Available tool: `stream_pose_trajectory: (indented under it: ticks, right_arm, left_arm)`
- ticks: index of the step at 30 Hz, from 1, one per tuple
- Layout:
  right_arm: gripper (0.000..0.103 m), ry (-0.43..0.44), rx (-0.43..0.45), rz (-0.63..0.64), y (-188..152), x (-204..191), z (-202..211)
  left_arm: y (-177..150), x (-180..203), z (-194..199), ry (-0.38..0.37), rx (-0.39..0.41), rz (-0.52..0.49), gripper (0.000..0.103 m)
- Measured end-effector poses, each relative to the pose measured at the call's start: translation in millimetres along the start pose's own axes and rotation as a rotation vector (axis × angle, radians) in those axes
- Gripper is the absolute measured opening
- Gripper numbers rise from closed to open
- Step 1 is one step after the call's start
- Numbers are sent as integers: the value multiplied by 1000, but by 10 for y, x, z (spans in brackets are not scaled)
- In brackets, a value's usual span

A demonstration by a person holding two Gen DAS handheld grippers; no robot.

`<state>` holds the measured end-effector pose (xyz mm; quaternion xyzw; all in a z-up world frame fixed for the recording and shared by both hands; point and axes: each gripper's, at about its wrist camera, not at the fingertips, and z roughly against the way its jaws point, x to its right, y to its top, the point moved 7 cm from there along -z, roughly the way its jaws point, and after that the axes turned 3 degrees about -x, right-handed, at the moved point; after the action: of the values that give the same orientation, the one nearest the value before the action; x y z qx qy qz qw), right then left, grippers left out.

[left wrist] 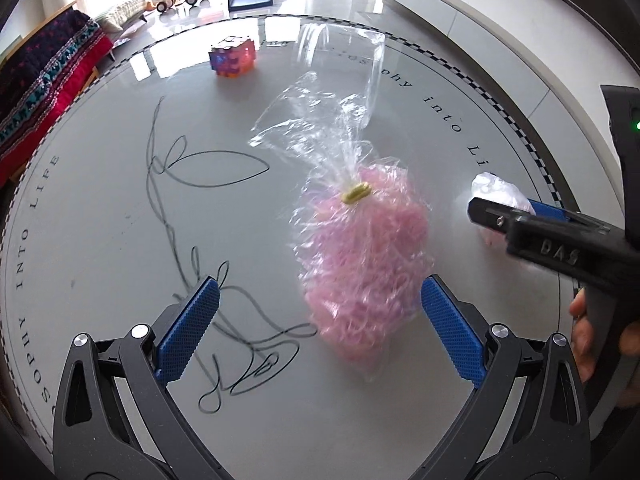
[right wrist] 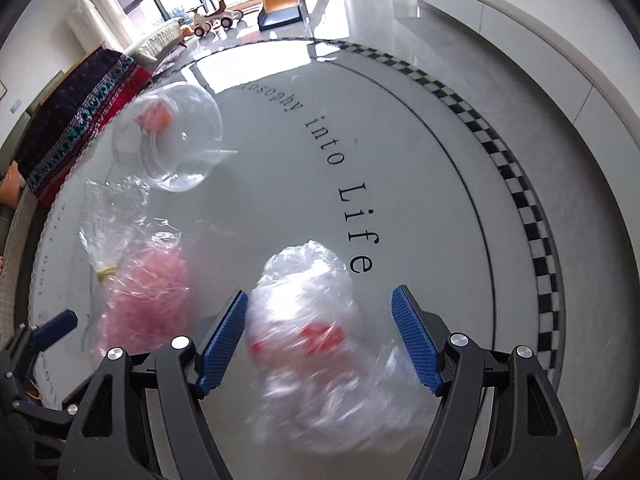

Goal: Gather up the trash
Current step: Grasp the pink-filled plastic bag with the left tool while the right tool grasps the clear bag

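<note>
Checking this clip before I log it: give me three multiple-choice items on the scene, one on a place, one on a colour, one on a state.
1. Where does the clear plastic cup lie?
A. Between the right gripper's fingers
B. On the table beyond the pink-filled bag
C. On the floor

2. What colour is the tie on the pink-filled bag?
A. Yellow
B. Black
C. Blue

3. How do the left gripper and right gripper stand?
A. Both shut on bags
B. Left shut, right open
C. Both open

Answers:
1. B, the cup lies on its side on the table, farther off than the bag.
2. A, the tie at the bag's neck is yellow.
3. C, each pair of fingers is spread wide with a bag between them, ungripped.
</note>
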<state>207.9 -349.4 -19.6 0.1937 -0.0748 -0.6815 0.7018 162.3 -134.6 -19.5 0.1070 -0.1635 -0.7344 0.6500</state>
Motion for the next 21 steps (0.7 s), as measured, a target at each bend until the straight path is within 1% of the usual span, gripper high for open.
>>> stream_pose_trajectory:
  ticks: [2, 3, 4, 9, 13, 14, 15, 16, 17, 18, 19, 20, 21]
  right_arm:
    - [62, -46, 20, 36, 2, -16, 12]
    - [52, -86, 32, 57, -1, -9, 19]
    - [51, -92, 36, 66, 2, -15, 26]
    - [50, -69, 53, 48, -20, 37, 61]
    - [49, -81, 61, 52, -22, 28, 53]
    - [49, -80, 61, 48, -24, 37, 57]
    - [49, -78, 60, 45, -19, 39, 50]
    - [49, -78, 58, 43, -32, 38, 63]
    - [49, -76, 54, 35, -44, 42, 77]
    - [49, -70, 50, 26, -51, 46, 86]
    - [49, -62, 47, 19, -47, 45, 91]
    - [49, -50, 44, 10, -45, 33, 90]
    - [49, -38, 41, 1, -61, 29, 102]
  left_arm:
    - [44, 7, -35, 13, 3, 0, 98]
    - [64, 17, -51, 16, 6, -2, 98]
    - [81, 25, -64, 16, 7, -3, 98]
    - [142, 130, -154, 11, 9, -21, 98]
    - [213, 174, -252, 5, 11, -20, 98]
    - [224, 173, -275, 2, 14, -18, 98]
    - [231, 164, -305, -17, 16, -4, 98]
    - [229, 161, -329, -36, 9, 5, 96]
    - [221, 164, -356, -66, 3, 14, 91]
    - [215, 161, -362, -83, 2, 19, 90]
    - [208, 170, -336, -87, 14, 5, 83]
    - [201, 183, -316, -100, 17, -4, 74]
    - [194, 191, -298, -111, 17, -7, 71]
